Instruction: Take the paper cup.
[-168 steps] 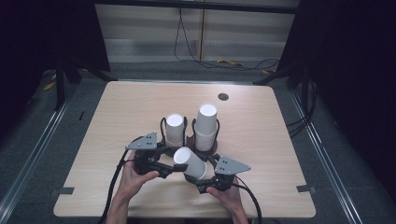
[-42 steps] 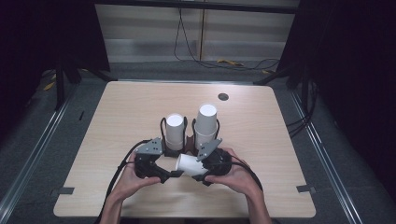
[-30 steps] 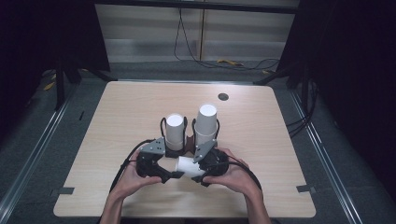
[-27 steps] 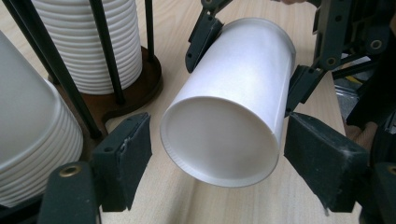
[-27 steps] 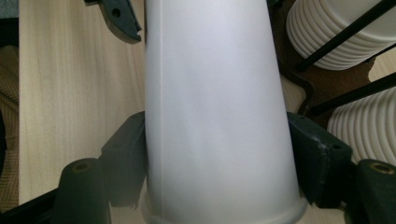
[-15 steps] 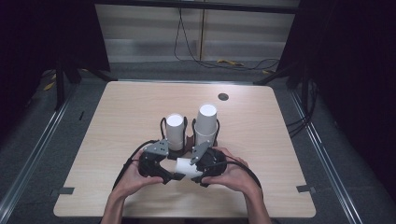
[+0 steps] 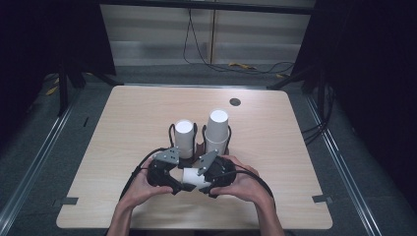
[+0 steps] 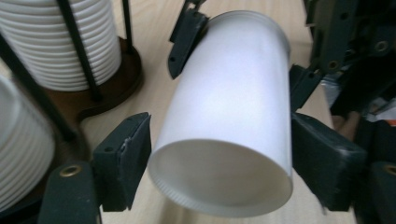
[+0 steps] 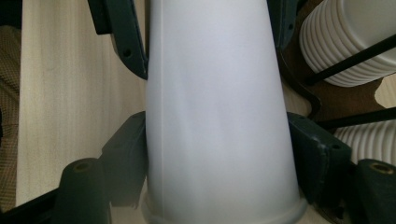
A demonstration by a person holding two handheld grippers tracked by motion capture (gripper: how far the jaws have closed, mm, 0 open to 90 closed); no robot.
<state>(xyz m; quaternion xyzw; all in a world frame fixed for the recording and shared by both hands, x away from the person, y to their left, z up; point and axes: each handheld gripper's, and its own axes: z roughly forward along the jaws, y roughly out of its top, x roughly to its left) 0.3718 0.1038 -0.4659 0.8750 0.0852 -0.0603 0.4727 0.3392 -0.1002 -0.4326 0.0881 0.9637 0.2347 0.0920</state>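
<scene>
One worktop (image 7: 123,147) of pale wood is seen from the high view, and it carries everything described here. One cup holder (image 7: 198,147) with a dark wooden base and black wire uprights stands near the middle of the worktop; it serves as the landmark below.

Two stacks of white cups are held in the cup holder: a shorter left stack (image 7: 184,138) and a taller right stack (image 7: 217,131). Both stacks are placed bottom-up. The ribbed rims of the stacked cups are seen in both gripper views, but the cups in each stack cannot be counted.

Two tongs are held just in front of the cup holder, on the person's side, one in each hand. The left tongs (image 7: 173,183) and the right tongs (image 7: 204,181) are pointed toward each other.

One loose white cup (image 7: 193,177) is held lying on its side between the two tongs, just in front of the cup holder and clear of both stacks. The right tongs are clamped on the cup body, with a pad pressed on either side. The jaws of the left tongs have just been closing with the cup's open end (image 8: 219,182) between them; they stand about half open, and a narrow gap is seen beside each pad.

One small dark round disc (image 7: 235,102) is seen on the worktop, well behind the cup holder and to its right.
</scene>
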